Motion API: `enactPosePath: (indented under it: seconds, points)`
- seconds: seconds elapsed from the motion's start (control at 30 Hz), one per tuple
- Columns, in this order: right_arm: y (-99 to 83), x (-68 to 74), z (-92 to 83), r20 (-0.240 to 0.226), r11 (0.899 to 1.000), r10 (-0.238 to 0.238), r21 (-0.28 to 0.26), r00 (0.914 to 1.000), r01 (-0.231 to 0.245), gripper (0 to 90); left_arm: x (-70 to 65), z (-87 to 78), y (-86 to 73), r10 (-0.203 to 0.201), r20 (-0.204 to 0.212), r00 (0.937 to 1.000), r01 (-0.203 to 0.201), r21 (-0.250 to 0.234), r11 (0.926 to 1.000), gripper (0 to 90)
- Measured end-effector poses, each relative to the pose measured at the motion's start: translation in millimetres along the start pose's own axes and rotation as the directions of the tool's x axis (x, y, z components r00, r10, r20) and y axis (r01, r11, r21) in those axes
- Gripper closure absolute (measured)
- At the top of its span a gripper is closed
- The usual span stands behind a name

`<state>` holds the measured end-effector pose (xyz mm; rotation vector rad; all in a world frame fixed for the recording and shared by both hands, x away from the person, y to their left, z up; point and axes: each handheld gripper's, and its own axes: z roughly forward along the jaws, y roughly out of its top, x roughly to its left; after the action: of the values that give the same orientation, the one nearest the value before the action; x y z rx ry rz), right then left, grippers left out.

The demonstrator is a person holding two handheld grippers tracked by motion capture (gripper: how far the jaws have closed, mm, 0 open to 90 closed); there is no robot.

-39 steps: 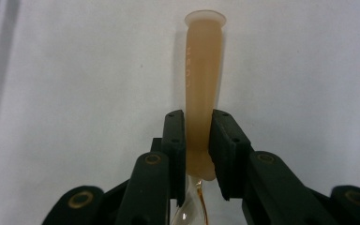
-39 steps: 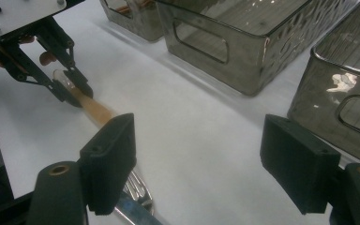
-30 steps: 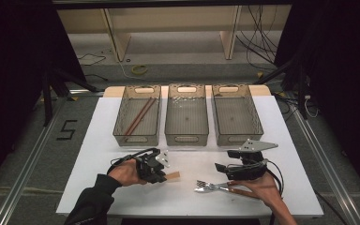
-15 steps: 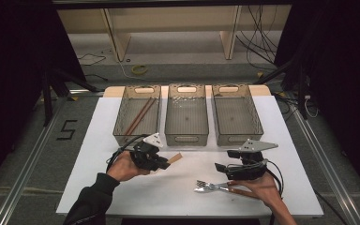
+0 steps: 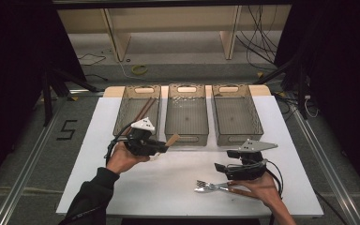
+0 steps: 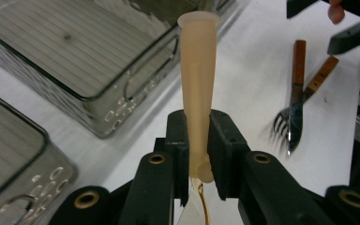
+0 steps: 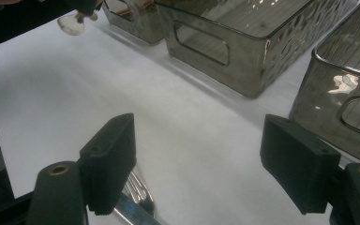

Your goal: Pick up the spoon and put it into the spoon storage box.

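My left gripper [image 5: 161,146] is shut on the pale wooden handle [image 5: 172,139] of a utensil, held above the white table just in front of the bins. In the left gripper view the handle [image 6: 198,61] stands up between the pads of that gripper [image 6: 198,129]. The utensil's rounded shiny end [image 7: 70,23] hangs at the top left of the right gripper view. My right gripper [image 5: 221,169] rests low at the front right, open [image 7: 201,140], with nothing between its jaws. Two forks with brown handles [image 5: 215,187] lie crossed under it.
Three smoky clear bins stand in a row at the back: the left bin [image 5: 122,115] holds brown sticks [image 5: 144,108], while the middle bin [image 5: 186,135] and the right bin [image 5: 258,126] look empty. The white table top [image 5: 178,178] ends near the person's forearms.
The left gripper has risen off the table with the utensil and moved up toward the bins. The right gripper and the forks have stayed put.
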<state>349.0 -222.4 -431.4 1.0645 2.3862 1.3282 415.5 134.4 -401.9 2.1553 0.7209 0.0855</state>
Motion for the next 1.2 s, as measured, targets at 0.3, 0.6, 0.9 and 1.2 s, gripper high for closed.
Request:
enactPosePath:
  seconds: [0.3, 0.6, 0.9, 1.2]
  points:
    - [0.2, -0.5, -0.3, -0.001, 1.000, 0.003, 0.000, 1.0000, -0.003, 27.8, 10.1, 3.0, 29.1, -0.044, -0.014, 0.9989, 0.043, -0.077, 0.9961, 78.4]
    - [0.0, -1.4, -0.6, -0.005, 1.000, 0.005, -0.003, 1.0000, -0.005, 27.8, 21.5, 11.7, 59.0, -0.068, -0.041, 0.9968, 0.063, -0.124, 0.9903, 78.3]
    - [0.1, -0.7, -0.7, -0.004, 1.000, 0.001, -0.003, 1.0000, -0.001, 27.5, 29.5, 18.5, 76.6, -0.091, -0.059, 0.9941, 0.082, -0.148, 0.9856, 78.2]
    - [0.2, -0.6, -1.1, -0.009, 1.000, 0.001, -0.010, 1.0000, -0.001, 26.9, 41.2, 34.2, 92.4, -0.114, -0.080, 0.9902, 0.103, -0.139, 0.9850, 78.2]
